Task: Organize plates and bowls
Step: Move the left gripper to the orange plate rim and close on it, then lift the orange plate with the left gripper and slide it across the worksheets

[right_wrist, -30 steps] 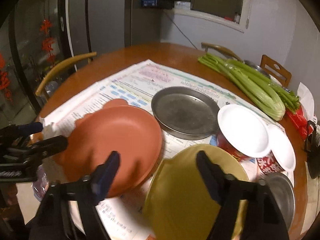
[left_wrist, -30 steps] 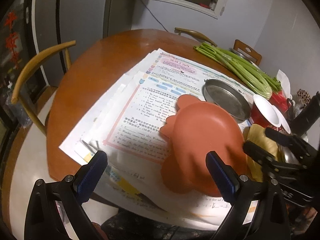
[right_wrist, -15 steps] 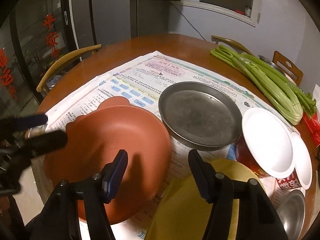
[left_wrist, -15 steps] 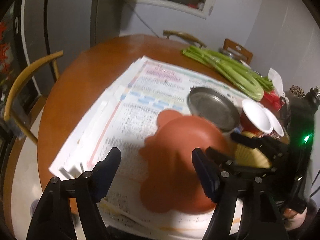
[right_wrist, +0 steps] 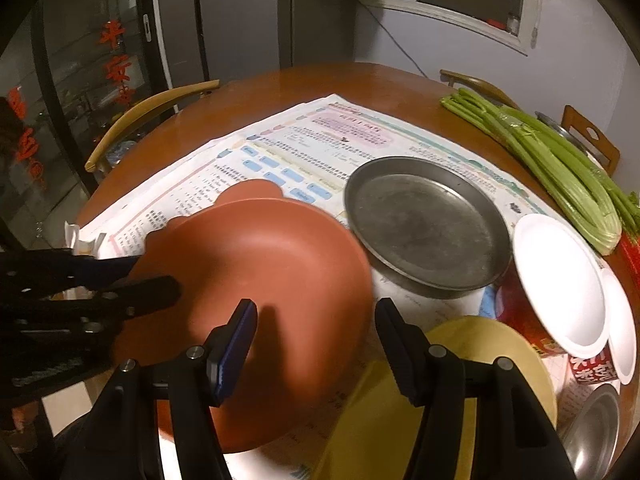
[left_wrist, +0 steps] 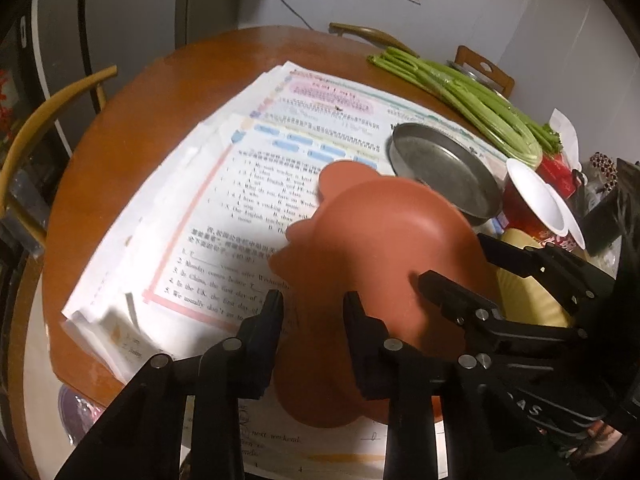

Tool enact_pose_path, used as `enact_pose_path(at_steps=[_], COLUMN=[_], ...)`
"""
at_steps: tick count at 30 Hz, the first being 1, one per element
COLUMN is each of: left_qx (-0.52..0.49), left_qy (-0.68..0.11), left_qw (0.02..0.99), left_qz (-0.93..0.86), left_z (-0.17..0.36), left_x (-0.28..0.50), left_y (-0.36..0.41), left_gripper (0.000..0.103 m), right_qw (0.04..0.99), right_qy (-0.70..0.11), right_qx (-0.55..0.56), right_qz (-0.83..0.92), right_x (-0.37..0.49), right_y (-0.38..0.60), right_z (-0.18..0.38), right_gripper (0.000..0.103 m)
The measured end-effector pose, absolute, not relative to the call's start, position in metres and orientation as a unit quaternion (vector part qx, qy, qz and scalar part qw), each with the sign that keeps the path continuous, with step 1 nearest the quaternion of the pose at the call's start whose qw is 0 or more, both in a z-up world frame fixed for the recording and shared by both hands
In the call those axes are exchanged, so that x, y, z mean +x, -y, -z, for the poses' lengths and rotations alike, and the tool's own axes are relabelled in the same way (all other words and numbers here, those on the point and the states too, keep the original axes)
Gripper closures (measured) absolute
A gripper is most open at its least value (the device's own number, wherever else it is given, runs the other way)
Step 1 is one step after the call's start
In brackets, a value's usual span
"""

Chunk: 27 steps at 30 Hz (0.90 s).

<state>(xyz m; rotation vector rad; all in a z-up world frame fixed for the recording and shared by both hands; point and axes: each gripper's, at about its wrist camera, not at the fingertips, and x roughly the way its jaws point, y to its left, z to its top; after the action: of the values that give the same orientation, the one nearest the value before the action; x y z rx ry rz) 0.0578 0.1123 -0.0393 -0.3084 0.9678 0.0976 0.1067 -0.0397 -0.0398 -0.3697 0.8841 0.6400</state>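
A terracotta plate (left_wrist: 380,248) (right_wrist: 260,264) with a lobed rim lies on printed sheets at the near side of the round table. My left gripper (left_wrist: 312,300) (right_wrist: 156,272) is shut on its left rim, one finger above and one below. My right gripper (right_wrist: 314,312) (left_wrist: 452,258) stands astride the plate's right rim. Its left pad (right_wrist: 236,332) hovers over the plate's inside and its other finger is just past the edge, with no clear pressing. A yellow plate (right_wrist: 480,352) (left_wrist: 532,292) lies just right of the terracotta one, partly under my right gripper.
Behind sit a grey metal plate (right_wrist: 428,224), two white-lined red bowls (right_wrist: 560,284) (right_wrist: 618,328) and a small steel bowl (right_wrist: 592,432). Celery (right_wrist: 560,164) lies at the far right. Printed sheets (left_wrist: 240,184) cover the wooden table (left_wrist: 132,120). Chairs (left_wrist: 48,108) ring it.
My left jaws went from wide open to shut on the terracotta plate's left rim. My right jaws narrowed around its right rim. Both grippers came lower and closer to the plate.
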Motion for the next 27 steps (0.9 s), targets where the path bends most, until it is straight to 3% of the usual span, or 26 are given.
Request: enact_pose_path(at_steps=[27], left_qx=[-0.202], left_qy=[-0.416], left_qw=[0.885], left_qz=[-0.059], left_z=[0.011], left_x=[0.063], left_y=[-0.154], left_gripper=[0.074], right_qw=[0.84], right_qy=[-0.414], right_qx=[-0.124], right_qz=[-0.329], right_x=[0.1], right_y=[0.016], right_z=[0.01], right_gripper=[0.042])
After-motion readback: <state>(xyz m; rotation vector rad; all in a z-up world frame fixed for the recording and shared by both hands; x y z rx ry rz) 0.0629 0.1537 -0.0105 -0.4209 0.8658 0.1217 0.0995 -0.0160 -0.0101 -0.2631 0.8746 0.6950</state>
